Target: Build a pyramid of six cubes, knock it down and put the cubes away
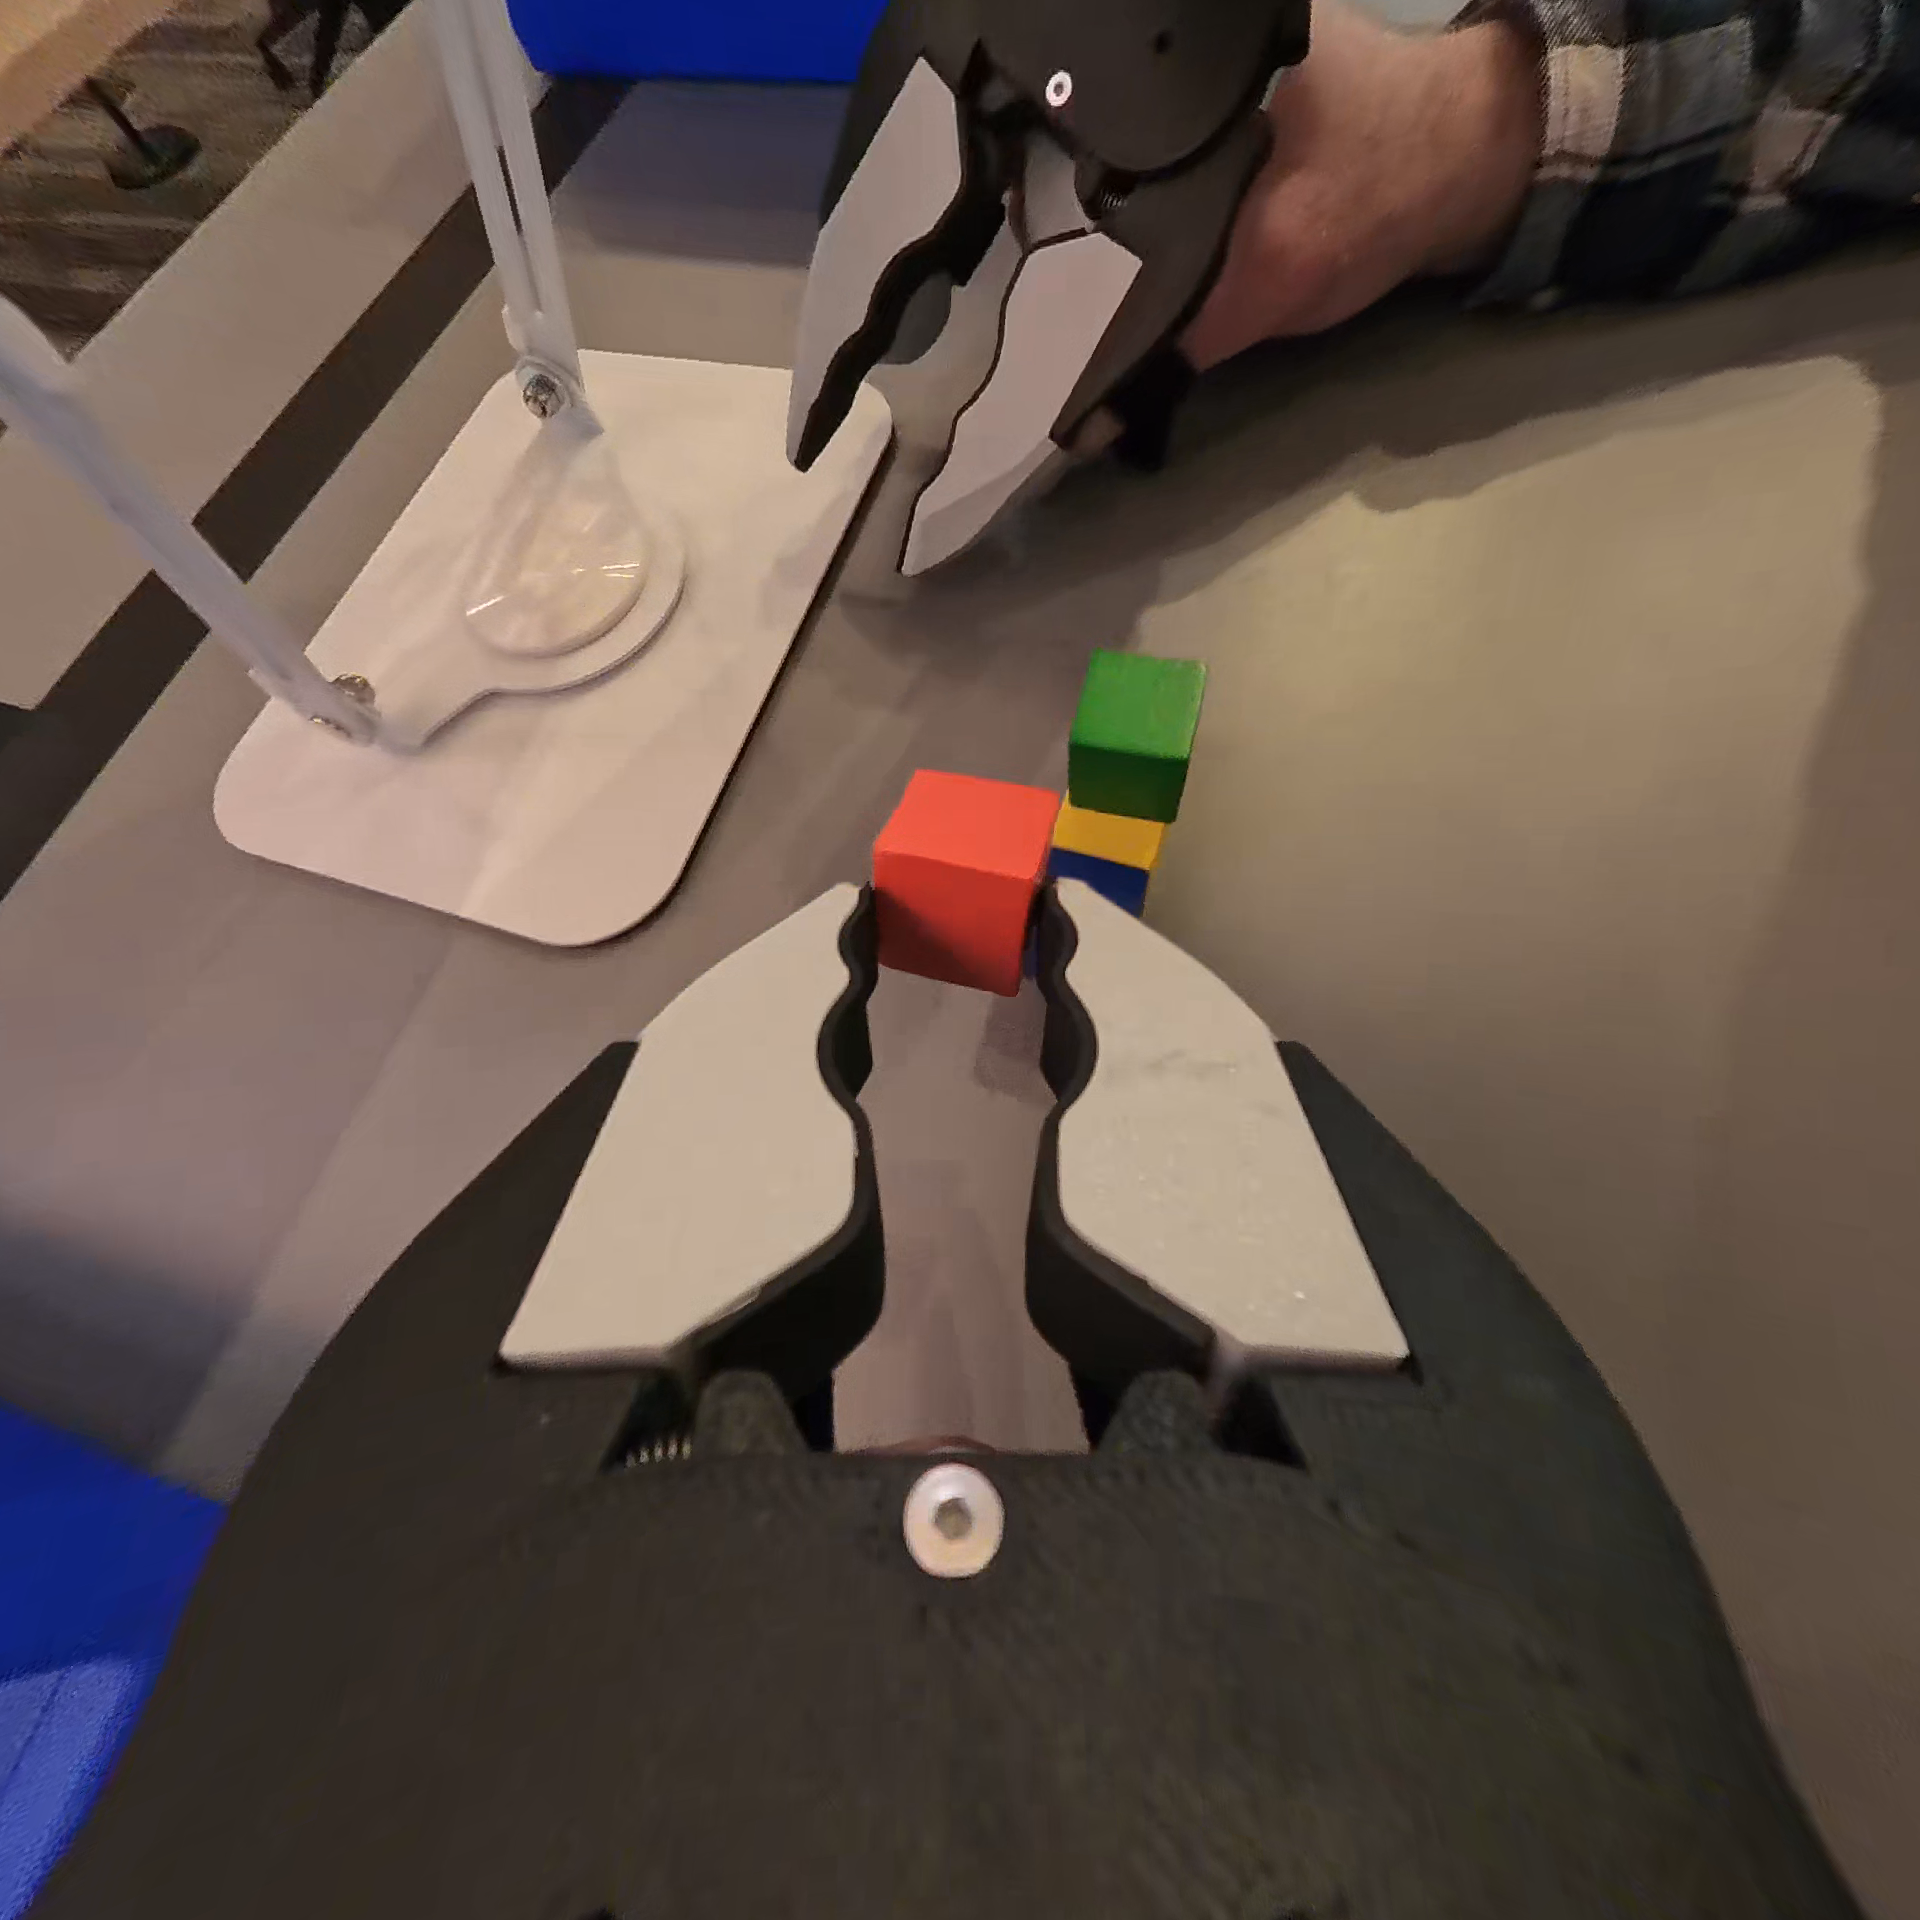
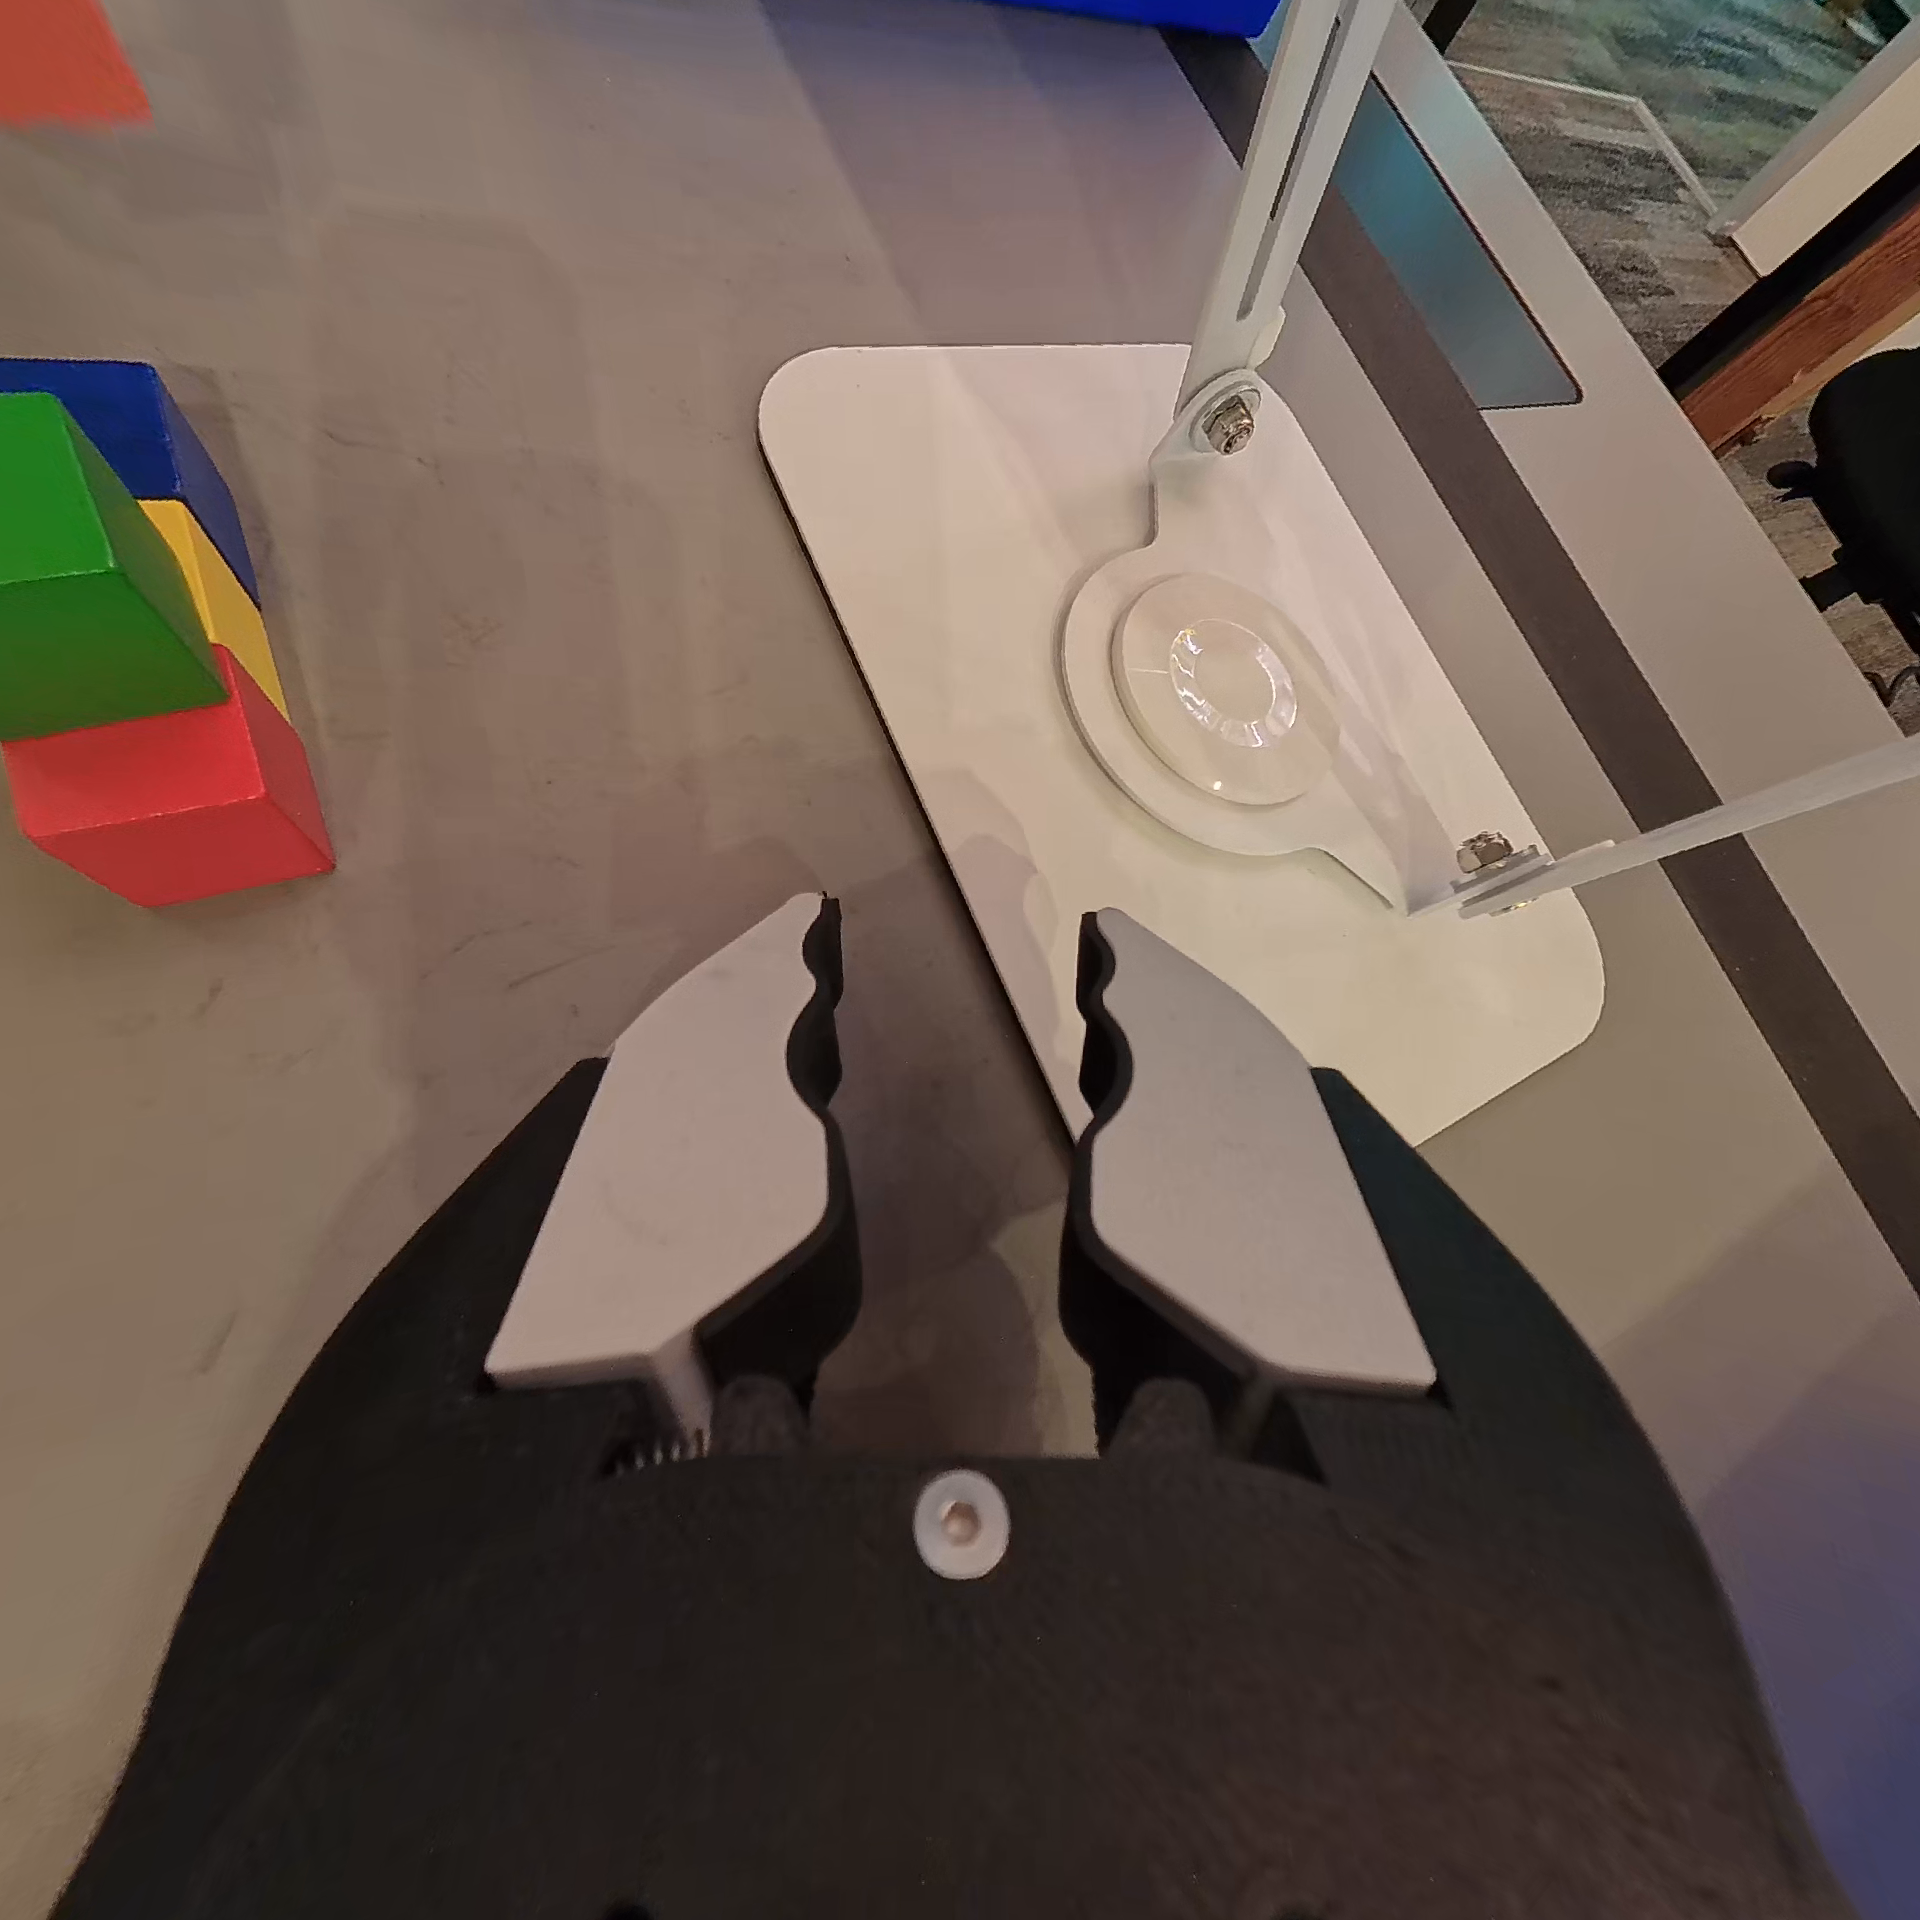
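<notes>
A red wooden cube (image 1: 961, 894) is clamped between the pads of the left hand-held gripper (image 1: 954, 935), its lower edge clear of the grey desk (image 1: 1455, 831). Just beside it, a green wooden cube (image 1: 1132, 732) tops a yellow cube (image 1: 1110, 840), over a blue cube (image 1: 1101, 888) and another red cube (image 2: 177, 800).

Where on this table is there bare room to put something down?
Bare grey table lies between the cube stack and the white stand base, and right of the stack. It is crowded where the left hand-held gripper grips a red cube.
</notes>
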Tool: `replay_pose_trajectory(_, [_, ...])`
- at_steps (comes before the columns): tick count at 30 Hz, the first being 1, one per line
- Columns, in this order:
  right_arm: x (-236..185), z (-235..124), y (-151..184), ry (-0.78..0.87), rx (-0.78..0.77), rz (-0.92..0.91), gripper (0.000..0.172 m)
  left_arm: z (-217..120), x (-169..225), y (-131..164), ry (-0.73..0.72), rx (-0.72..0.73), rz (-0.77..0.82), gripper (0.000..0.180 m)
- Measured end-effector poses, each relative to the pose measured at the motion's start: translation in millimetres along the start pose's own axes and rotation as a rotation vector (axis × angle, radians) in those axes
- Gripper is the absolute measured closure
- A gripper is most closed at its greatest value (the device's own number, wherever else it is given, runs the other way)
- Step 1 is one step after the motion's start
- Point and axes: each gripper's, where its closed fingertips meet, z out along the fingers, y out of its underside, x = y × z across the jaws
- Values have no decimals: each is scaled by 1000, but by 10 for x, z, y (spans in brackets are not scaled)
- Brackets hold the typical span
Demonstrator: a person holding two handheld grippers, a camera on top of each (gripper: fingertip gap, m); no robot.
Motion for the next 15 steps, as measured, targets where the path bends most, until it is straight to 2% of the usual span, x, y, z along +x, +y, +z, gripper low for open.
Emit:
replay_pose_trajectory(5, [-1,0,0,-1,0,-1,129,174,129,25,60,8,-14,152])
replay_pose_trajectory(15, [-1,2,0,-3,-1,1,129,297,256,98,116,9,-29,152])
